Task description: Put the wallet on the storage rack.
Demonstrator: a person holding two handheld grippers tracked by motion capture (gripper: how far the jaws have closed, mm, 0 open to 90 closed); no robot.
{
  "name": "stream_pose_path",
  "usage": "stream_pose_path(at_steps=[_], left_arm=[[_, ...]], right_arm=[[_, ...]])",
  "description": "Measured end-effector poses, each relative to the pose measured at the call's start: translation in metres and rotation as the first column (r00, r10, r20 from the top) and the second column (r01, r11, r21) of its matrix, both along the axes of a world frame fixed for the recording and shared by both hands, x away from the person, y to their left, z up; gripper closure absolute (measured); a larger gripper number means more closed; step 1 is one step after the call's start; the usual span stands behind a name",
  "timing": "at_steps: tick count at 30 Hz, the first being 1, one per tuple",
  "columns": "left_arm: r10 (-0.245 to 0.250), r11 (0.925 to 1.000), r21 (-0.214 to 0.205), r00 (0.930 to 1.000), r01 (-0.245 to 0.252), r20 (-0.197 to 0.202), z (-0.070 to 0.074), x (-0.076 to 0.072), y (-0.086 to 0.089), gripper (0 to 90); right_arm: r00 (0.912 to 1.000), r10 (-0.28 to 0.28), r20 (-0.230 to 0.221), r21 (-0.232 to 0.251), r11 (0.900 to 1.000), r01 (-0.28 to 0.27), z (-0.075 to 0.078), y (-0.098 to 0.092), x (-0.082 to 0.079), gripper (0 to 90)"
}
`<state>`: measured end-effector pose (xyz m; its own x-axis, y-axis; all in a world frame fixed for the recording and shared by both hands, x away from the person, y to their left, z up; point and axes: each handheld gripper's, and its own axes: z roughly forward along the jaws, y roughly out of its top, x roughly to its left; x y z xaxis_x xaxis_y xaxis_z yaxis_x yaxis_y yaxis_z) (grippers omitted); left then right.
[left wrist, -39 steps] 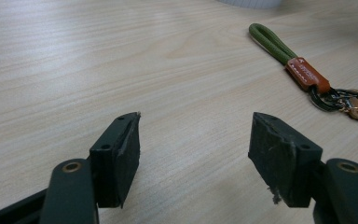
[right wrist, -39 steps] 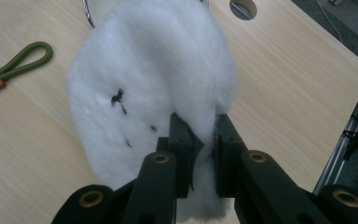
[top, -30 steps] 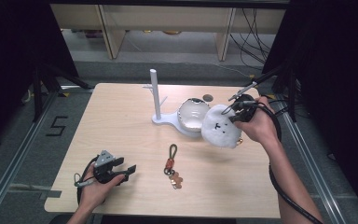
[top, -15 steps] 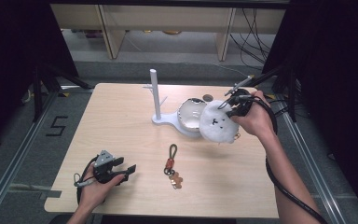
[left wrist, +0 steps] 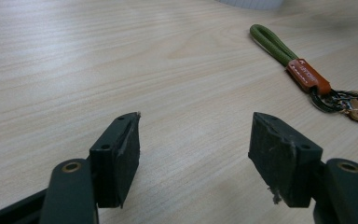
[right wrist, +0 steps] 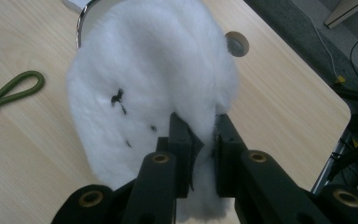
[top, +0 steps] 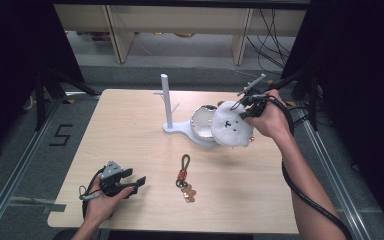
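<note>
Table | left gripper low, level | right gripper raised, pinching white plush

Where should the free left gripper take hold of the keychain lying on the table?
Take the keychain by its green cord loop. It lies flat and bare on the table, pointing away from the cluttered key end. Probably best to bring the open left gripper from above, jaws straddling the loop's two strands crosswise, just beyond the orange tab.

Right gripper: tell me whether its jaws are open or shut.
Shut on the white plush. In the right gripper view, the right gripper has both black jaws pinching a fold of its fur, holding it above the table.
</note>
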<state>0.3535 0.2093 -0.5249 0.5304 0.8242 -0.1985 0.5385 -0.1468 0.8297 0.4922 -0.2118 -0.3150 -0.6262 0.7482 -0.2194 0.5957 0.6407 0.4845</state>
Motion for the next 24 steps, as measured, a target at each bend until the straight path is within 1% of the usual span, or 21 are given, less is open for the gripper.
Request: stream_pose_path(at_steps=[2,4,5,6,7,9,13,14,15,17,19,22,23,24], left_arm=[[0.005,1.0000,0.006,1.0000,-0.005,0.001,0.000,0.000,0.000,32.9],[0.005,1.0000,0.002,1.0000,-0.005,0.003,0.000,0.000,0.000,33.0],[0.009,1.0000,0.004,1.0000,-0.009,0.003,0.000,0.000,0.000,32.9],[0.009,1.0000,0.000,1.0000,-0.009,0.003,0.000,0.000,0.000,32.9],[0.009,1.0000,-0.001,1.0000,-0.009,0.003,0.000,0.000,0.001,32.9],[0.009,1.0000,0.000,1.0000,-0.009,0.003,0.000,0.000,0.001,32.9],[0.006,1.0000,0.007,1.0000,-0.006,0.003,0.000,0.000,0.000,32.9],[0.001,1.0000,0.004,1.0000,-0.001,0.001,0.000,0.000,0.000,32.9],[0.002,1.0000,0.004,1.0000,-0.002,0.002,0.000,0.000,0.000,32.9],[0.002,1.0000,0.004,1.0000,-0.002,0.003,0.000,0.000,0.000,32.9],[0.008,1.0000,0.005,1.0000,-0.008,0.004,0.000,0.000,0.000,32.9],[0.009,0.9999,0.009,1.0000,-0.009,0.003,0.000,-0.001,0.000,32.9],[0.007,1.0000,0.006,1.0000,-0.007,0.005,0.000,0.000,0.000,32.9],[0.007,1.0000,0.006,1.0000,-0.007,0.005,0.000,-0.001,0.000,32.9]], right_arm=[[1.0000,0.004,-0.002,-0.001,1.0000,-0.004,0.000,0.002,0.002,81.4],[1.0000,0.002,-0.001,-0.001,1.0000,-0.002,0.000,0.003,0.005,81.4],[0.9999,0.004,-0.012,0.007,1.0000,-0.004,0.000,0.005,0.006,81.4],[1.0000,0.005,-0.004,-0.002,1.0000,-0.005,0.000,0.005,0.007,81.4],[0.9999,0.004,-0.013,0.003,1.0000,-0.004,-0.001,0.006,0.007,81.3],[0.9999,0.002,-0.015,0.008,1.0000,-0.002,-0.001,0.008,0.009,81.3],[0.9999,0.011,-0.001,0.004,0.9999,-0.011,0.001,0.010,0.014,81.3],[0.9999,0.011,-0.004,0.008,0.9999,-0.011,0.001,0.011,0.014,81.4],[1.0000,0.007,0.002,0.007,0.9999,-0.007,0.002,0.012,0.015,81.3],[0.9999,0.015,0.008,0.005,0.9999,-0.015,0.003,0.014,0.017,81.3],[0.9999,0.012,0.010,0.016,0.9998,-0.012,0.004,0.017,0.019,81.3],[0.9997,0.019,0.015,0.013,0.9997,-0.019,0.004,0.020,0.022,81.3],[0.9993,0.025,0.026,0.009,0.9996,-0.026,0.004,0.021,0.024,81.3],[0.9996,0.023,0.018,0.014,0.9996,-0.023,0.005,0.022,0.025,81.3]])
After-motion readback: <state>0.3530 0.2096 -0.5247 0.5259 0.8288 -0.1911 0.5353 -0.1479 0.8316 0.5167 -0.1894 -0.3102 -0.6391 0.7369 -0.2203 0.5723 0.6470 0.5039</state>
